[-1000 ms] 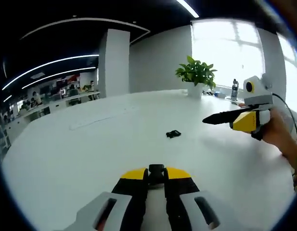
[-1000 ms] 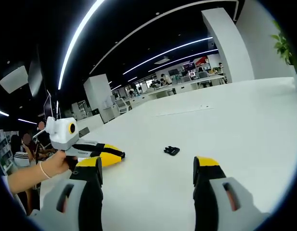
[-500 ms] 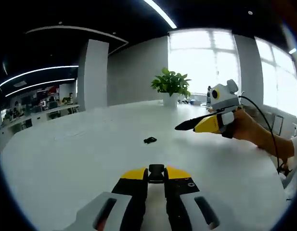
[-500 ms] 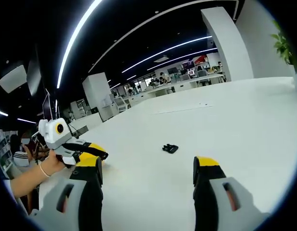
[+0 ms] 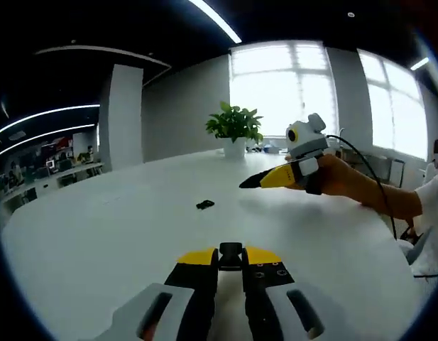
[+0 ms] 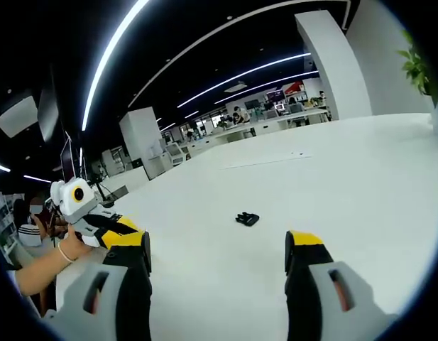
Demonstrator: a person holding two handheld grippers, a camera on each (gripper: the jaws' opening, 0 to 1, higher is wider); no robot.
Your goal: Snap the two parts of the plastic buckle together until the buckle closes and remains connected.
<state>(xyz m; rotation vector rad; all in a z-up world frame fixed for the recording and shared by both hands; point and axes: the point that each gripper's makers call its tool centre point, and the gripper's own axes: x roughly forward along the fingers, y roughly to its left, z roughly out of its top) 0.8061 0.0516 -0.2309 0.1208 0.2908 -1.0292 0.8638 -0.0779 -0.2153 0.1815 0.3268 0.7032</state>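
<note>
A small black buckle part is pinched between the yellow-tipped jaws of my left gripper, which is shut on it low over the white table. The other black buckle part lies loose on the table farther out, also seen in the right gripper view as the loose buckle part. My right gripper hangs above the table with its jaws wide open and nothing between them. It enters the left gripper view as the right gripper, held in a hand. The left gripper shows at the left.
A potted plant stands at the table's far side before bright windows. A person's forearm and a black cable reach in from the right. A white pillar and distant office desks lie beyond the table.
The left gripper's camera has swung, so plant and loose buckle part shifted left in its view. In the right gripper view the left gripper drew back toward the left edge. The loose part stayed put.
</note>
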